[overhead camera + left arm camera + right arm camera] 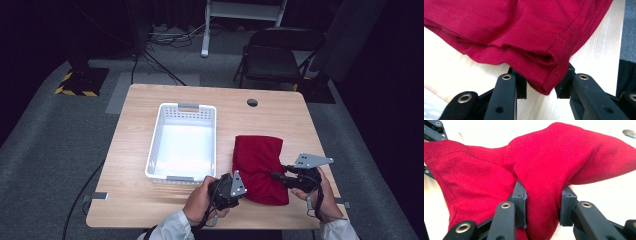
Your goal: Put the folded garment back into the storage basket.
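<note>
A folded red cloth [260, 165] lies on the right half of the wooden table [135, 200]. My left gripper [245, 192] is at its near left corner; in the left gripper view the jaws [540, 82] stand open with the cloth's hem [549, 82] hanging between them. My right gripper [275, 175] comes in from the cloth's right edge. In the right gripper view it [542, 202] is shut on a bunched fold of the red cloth [549, 157], which rises off the table. The left gripper [434, 130] peeks in at that view's top left.
A white plastic basket [155, 145], empty, stands left of the cloth in the middle of the table. A round cable hole [252, 102] sits near the far edge. Beyond the table stand a dark folding chair [275, 55] and a white stand [206, 30].
</note>
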Demonstrator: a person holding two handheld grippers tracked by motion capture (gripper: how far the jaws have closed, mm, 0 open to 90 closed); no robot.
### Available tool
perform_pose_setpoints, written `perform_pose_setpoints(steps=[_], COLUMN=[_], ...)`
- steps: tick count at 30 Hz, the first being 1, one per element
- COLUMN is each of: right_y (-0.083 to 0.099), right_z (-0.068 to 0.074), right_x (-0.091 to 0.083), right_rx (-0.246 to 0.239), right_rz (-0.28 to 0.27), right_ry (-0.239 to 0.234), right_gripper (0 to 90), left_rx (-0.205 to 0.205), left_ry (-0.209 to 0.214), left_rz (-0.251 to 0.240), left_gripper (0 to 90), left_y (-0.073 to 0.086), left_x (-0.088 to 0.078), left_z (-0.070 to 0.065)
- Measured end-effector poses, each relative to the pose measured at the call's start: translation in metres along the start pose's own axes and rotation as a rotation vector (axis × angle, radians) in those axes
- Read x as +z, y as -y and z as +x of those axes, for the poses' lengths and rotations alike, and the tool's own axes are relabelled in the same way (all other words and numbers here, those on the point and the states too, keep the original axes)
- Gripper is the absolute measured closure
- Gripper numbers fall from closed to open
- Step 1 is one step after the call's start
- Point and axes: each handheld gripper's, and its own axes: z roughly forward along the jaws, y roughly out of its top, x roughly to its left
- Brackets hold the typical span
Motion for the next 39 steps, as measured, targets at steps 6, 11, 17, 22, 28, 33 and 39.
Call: perform_pose_setpoints(steps=[6,11,17,22,28,33,39], right_y=[-0.006,-0.013,-0.022,-0.029,-0.037,-0.046,-0.059], right_z=[-0.003,-0.004,-0.005,-0.006,-0.006,-0.005,-0.003], right_x=[-0.006,-0.01,-0.014,-0.017,-0.017,-0.015,-0.013], right_rx=[0.001,-0.009,-0.014,-0.014,-0.015,-0.02,-0.035], right_rz=[-0.018,-0.03,-0.048,-0.064,-0.075,-0.088,-0.1], right_ry=[0.014,0.03,0.044,0.053,0.056,0.055,0.055], right_gripper=[65.8,65.8,65.8,65.9,65.8,65.9,65.9], left_rx=[0.003,0.012,0.022,0.03,0.028,0.026,0.014], left_ry=[-0.009,-0.029,-0.046,-0.064,-0.082,-0.097,-0.115], left_rz=[-0.015,-0.032,-0.051,-0.062,-0.071,-0.08,-0.094], left_gripper=[68.1,68.3,68.4,68.6,68.8,69.2,69.3], left_y=[-0.007,-0.013,-0.019,-0.024,-0.026,-0.027,-0.026], left_x=[-0.003,-0.007,-0.013,-0.019,-0.025,-0.032,-0.04], left_z=[0.004,0.008,0.014,0.017,0.022,0.028,0.034])
